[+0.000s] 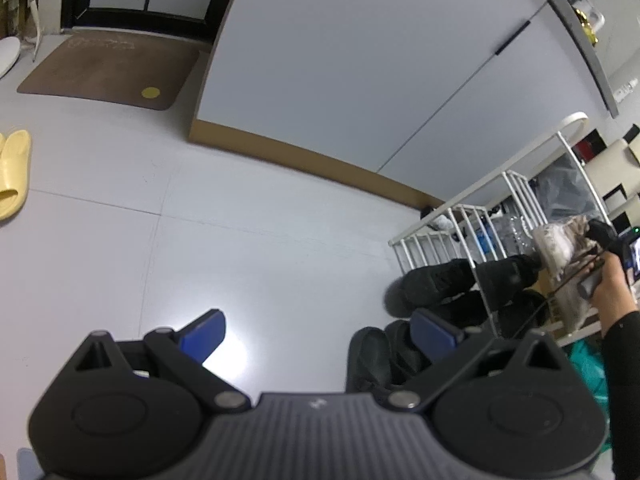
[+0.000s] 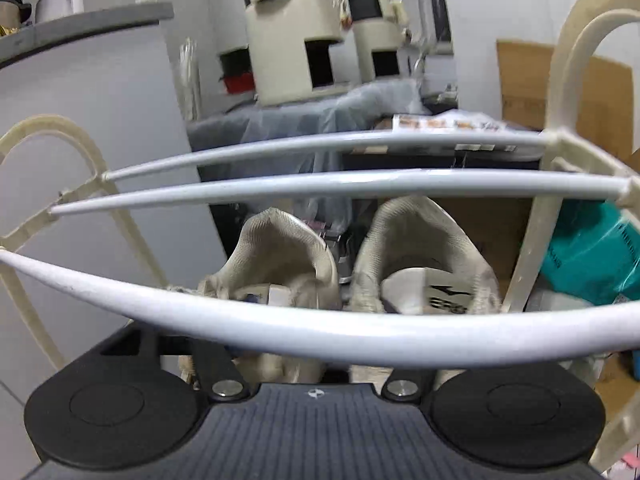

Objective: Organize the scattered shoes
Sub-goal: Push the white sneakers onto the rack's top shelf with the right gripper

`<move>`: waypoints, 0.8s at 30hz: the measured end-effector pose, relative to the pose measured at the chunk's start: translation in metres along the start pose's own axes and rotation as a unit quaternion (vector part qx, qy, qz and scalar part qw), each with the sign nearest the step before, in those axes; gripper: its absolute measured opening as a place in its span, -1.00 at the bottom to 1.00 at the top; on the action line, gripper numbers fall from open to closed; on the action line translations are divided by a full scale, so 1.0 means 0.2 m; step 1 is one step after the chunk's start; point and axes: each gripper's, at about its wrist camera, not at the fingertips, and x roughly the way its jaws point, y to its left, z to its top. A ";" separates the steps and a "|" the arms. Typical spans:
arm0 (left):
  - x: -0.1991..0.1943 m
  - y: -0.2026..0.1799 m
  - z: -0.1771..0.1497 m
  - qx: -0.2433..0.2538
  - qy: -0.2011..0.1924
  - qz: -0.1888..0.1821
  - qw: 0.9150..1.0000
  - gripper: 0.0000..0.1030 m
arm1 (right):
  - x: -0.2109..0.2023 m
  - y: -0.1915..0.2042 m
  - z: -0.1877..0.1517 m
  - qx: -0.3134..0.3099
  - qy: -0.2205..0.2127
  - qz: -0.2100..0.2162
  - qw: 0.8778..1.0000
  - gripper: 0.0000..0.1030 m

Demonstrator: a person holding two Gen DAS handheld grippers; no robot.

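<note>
Left gripper (image 1: 318, 334) jaws spread, empty, low centre above the floor; right gripper (image 1: 600, 240) at right edge grips white sneakers (image 2: 360, 276) at the white rack (image 2: 320, 184), yellow slippers (image 1: 14, 172) far left.

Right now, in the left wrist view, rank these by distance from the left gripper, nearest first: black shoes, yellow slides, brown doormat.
1. Black shoes: beside the left gripper's right finger.
2. Yellow foam slides: far left edge.
3. Brown doormat: upper left, by the door.
</note>
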 end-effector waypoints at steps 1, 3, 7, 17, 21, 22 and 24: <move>0.01 0.00 -0.01 -0.006 0.006 -0.006 1.000 0.95 | 0.00 0.00 0.00 0.007 0.000 0.006 1.000 0.52; 0.01 -0.01 -0.01 -0.004 0.009 -0.011 1.000 0.95 | 0.00 -0.03 0.02 0.037 0.004 0.028 0.999 0.61; 0.00 -0.03 -0.02 0.008 0.002 -0.007 1.000 0.95 | 0.01 -0.03 0.01 0.027 -0.009 0.042 0.999 0.69; 0.04 -0.03 0.00 0.006 0.010 -0.003 1.000 0.95 | 0.02 0.02 -0.01 -0.029 -0.040 0.035 0.998 0.71; 0.06 -0.04 0.00 0.005 0.015 -0.007 1.000 0.95 | -0.02 0.10 -0.05 -0.083 -0.084 0.025 0.993 0.81; 0.06 -0.04 0.00 0.006 0.016 -0.008 1.000 0.95 | -0.02 0.12 -0.06 -0.095 -0.084 0.020 0.992 0.80; 0.06 -0.04 0.00 0.007 0.015 -0.008 1.000 0.95 | -0.04 0.13 -0.06 -0.092 -0.085 0.013 0.992 0.82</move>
